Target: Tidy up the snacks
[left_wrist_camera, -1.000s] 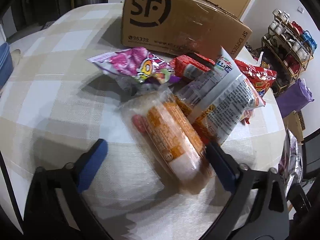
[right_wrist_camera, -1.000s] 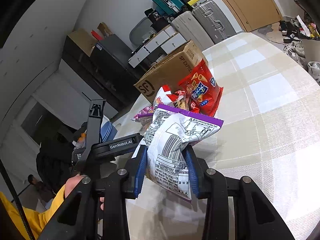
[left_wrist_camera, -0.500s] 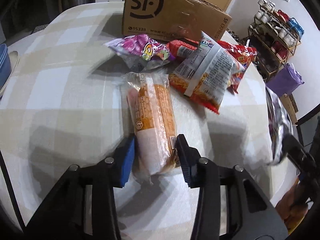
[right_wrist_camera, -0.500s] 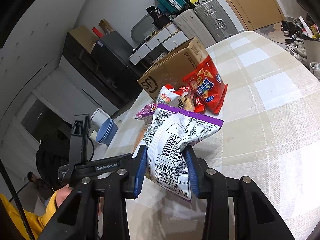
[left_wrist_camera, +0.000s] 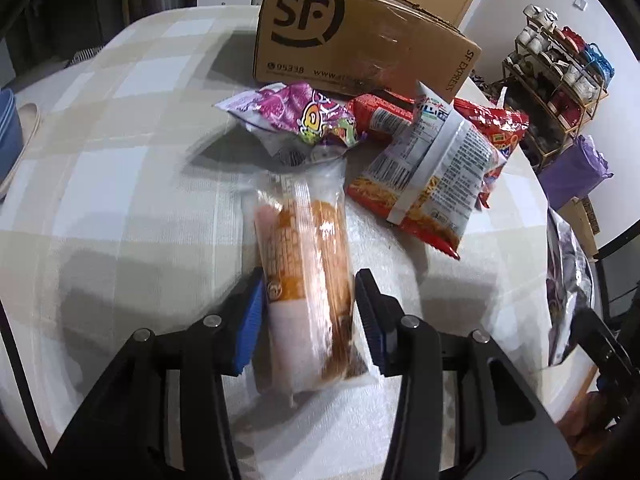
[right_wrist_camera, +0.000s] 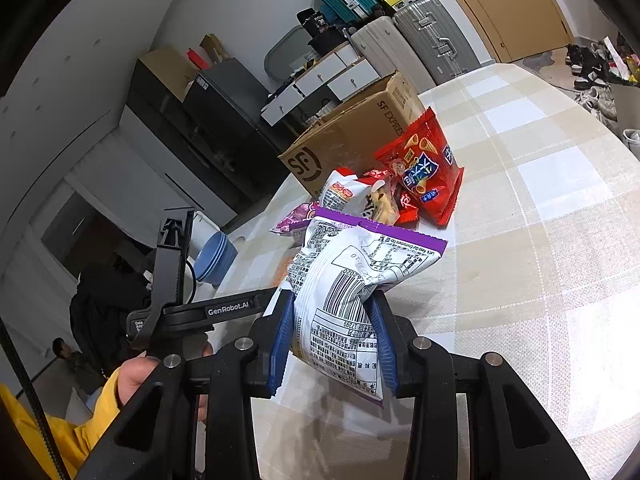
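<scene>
A clear-wrapped orange snack pack (left_wrist_camera: 304, 248) lies lengthwise on the checked tablecloth (left_wrist_camera: 100, 200). My left gripper (left_wrist_camera: 309, 280) has both blue pads against the pack's sides near its close end. Its jaws are opening slightly, with the pack still between them. My right gripper (right_wrist_camera: 332, 300) is shut on a white bag with a purple top strip (right_wrist_camera: 344, 280) and holds it above the table. That bag also shows at the right edge of the left wrist view (left_wrist_camera: 568, 292). Beyond lie a pink-purple bag (left_wrist_camera: 296, 116), a white-and-red noodle pack (left_wrist_camera: 436, 176) and a red bag (right_wrist_camera: 424, 168).
A brown SF cardboard box (left_wrist_camera: 360, 40) stands behind the snack pile. Stacked blue bowls (right_wrist_camera: 214, 256) sit at the table's left edge. A hand in a yellow sleeve (right_wrist_camera: 136, 380) holds the left tool. Suitcases and drawers line the far wall; a shoe rack (left_wrist_camera: 556, 80) stands right.
The left gripper went from wide open to closed on the orange pack, which now lies in line with its fingers. The right gripper and its bag have not moved.
</scene>
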A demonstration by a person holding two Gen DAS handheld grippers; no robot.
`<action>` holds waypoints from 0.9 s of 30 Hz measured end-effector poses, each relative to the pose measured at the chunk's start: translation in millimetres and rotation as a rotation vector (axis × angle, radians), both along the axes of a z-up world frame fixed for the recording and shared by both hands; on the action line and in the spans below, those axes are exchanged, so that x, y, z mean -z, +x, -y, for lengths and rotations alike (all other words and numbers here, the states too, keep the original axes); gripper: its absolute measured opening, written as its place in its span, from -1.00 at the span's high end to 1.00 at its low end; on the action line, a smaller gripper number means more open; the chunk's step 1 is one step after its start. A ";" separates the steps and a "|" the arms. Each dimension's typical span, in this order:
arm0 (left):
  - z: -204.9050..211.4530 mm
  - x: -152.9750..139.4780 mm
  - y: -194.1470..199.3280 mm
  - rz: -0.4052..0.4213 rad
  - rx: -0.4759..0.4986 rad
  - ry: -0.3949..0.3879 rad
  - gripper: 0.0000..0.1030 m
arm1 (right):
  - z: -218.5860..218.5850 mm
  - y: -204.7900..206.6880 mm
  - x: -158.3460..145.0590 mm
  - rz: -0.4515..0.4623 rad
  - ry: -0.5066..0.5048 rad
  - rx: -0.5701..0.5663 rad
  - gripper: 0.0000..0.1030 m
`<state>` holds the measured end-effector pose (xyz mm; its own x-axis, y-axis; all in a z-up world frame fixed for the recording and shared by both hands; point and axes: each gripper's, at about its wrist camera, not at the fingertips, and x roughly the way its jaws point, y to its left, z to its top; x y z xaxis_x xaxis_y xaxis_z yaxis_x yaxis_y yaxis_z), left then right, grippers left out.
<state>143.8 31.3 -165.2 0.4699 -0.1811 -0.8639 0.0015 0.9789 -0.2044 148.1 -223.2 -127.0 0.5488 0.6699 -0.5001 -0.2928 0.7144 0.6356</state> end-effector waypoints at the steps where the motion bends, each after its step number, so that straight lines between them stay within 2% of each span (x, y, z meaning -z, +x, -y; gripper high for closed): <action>1: 1.5 0.6 1.3 0.005 0.000 0.005 0.21 | 0.1 0.2 0.6 -0.003 0.000 0.000 0.27; 7: 4.9 1.9 5.7 0.024 0.011 0.044 0.31 | 0.4 -0.1 1.8 -0.010 0.001 -0.002 0.27; 15: 4.1 0.0 -1.3 0.043 0.021 0.084 0.33 | -1.6 -2.3 -2.4 -0.010 -0.003 -0.010 0.27; 22: -7.8 -6.3 -16.1 0.055 0.013 0.074 0.34 | -8.8 -3.9 -11.8 0.008 -0.013 -0.019 0.27; 27: -14.8 -21.2 -30.2 0.087 0.011 0.050 0.34 | -18.7 -7.2 -19.5 0.023 -0.025 -0.035 0.27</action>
<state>113.7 46.1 -144.0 0.5420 -0.1445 -0.8279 0.0277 0.9876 -0.1542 140.9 -204.5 -107.5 0.5372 0.6763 -0.5041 -0.3320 0.7189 0.6107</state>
